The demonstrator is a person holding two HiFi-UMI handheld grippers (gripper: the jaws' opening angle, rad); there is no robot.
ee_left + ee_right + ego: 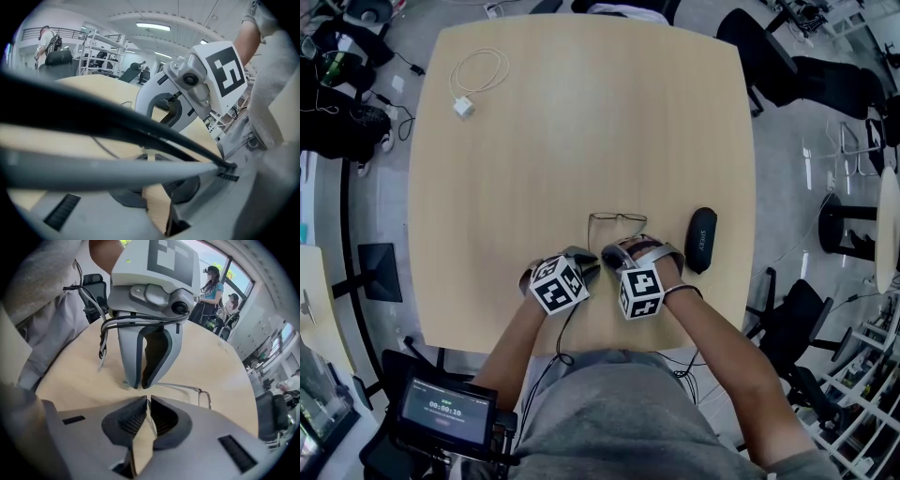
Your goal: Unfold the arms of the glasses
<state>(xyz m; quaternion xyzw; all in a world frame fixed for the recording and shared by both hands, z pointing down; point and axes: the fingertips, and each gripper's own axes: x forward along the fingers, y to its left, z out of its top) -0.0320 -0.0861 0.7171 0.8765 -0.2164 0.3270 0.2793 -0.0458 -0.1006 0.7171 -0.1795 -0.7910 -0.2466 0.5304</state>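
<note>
Thin wire-framed glasses (pixel 617 217) lie on the wooden table (pixel 581 131), lenses on the far side and arms toward me. Both grippers meet just behind the glasses. My right gripper (pixel 147 405) points steeply down with its jaws nearly together on one thin arm of the glasses, which runs between the ribbed pads (pixel 164 416). In the right gripper view my left gripper (pixel 139 383) stands facing it, its tips closed at the end of the other arm (pixel 183 387), which leads to the hinge and lens rim (pixel 205 399). Black cables cross the left gripper view and hide most of the glasses there.
A black glasses case (pixel 700 239) lies just right of the glasses. A white charger with a coiled cable (pixel 478 80) sits at the far left of the table. Office chairs and people stand around the table.
</note>
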